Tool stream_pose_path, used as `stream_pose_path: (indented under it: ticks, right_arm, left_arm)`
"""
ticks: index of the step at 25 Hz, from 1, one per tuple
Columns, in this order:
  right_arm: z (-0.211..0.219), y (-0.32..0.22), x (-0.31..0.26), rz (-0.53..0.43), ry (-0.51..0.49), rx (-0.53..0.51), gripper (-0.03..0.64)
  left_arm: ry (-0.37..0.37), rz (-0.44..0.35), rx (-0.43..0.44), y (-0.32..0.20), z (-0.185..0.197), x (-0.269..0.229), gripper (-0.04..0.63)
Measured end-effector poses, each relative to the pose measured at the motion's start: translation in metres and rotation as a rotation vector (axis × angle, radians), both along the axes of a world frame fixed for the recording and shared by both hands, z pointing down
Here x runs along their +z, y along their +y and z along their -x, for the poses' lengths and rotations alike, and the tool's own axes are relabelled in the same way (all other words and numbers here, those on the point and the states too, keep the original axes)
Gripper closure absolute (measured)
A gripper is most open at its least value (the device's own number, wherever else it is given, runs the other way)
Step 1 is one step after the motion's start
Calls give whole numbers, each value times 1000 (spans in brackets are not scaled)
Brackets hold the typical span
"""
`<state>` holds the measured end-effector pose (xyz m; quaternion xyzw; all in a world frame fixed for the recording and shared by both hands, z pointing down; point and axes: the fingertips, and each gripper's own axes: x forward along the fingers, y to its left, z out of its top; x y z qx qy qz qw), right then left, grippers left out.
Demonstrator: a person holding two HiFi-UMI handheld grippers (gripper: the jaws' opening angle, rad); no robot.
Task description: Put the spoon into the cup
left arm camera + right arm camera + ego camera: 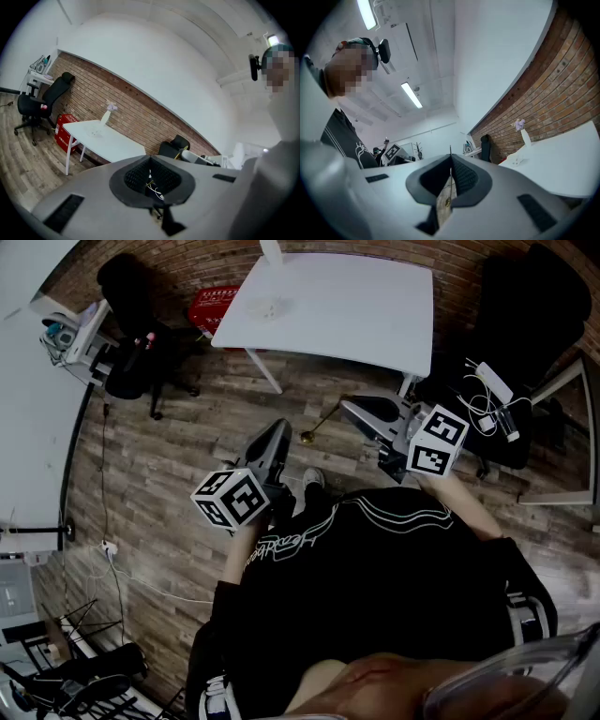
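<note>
I can read nothing for certain: the white script on my black shirt [281, 545] and the print on the red box [214, 306] are too blurred.

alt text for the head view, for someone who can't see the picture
Seen from steeply above, a person in a black top holds two grippers over a wood floor. The right gripper is shut on a thin gold spoon, and the left gripper is shut with nothing in it. Ahead stands a white table, with a black office chair to its left.
</note>
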<state>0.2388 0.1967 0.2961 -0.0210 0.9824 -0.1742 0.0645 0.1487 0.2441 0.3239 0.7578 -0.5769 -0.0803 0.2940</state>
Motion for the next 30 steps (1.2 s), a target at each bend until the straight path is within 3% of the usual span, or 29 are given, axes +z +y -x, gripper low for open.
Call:
stream_pose_path:
  ticks: [18,30]
  right_arm:
    - [4,-9,11,30,-5,34,617]
    - [57,-63,24,43,20,42,617]
  left_arm:
    - [-25,9,4,0,1,6,592]
    - [-1,17,-23,-46,60,17,592]
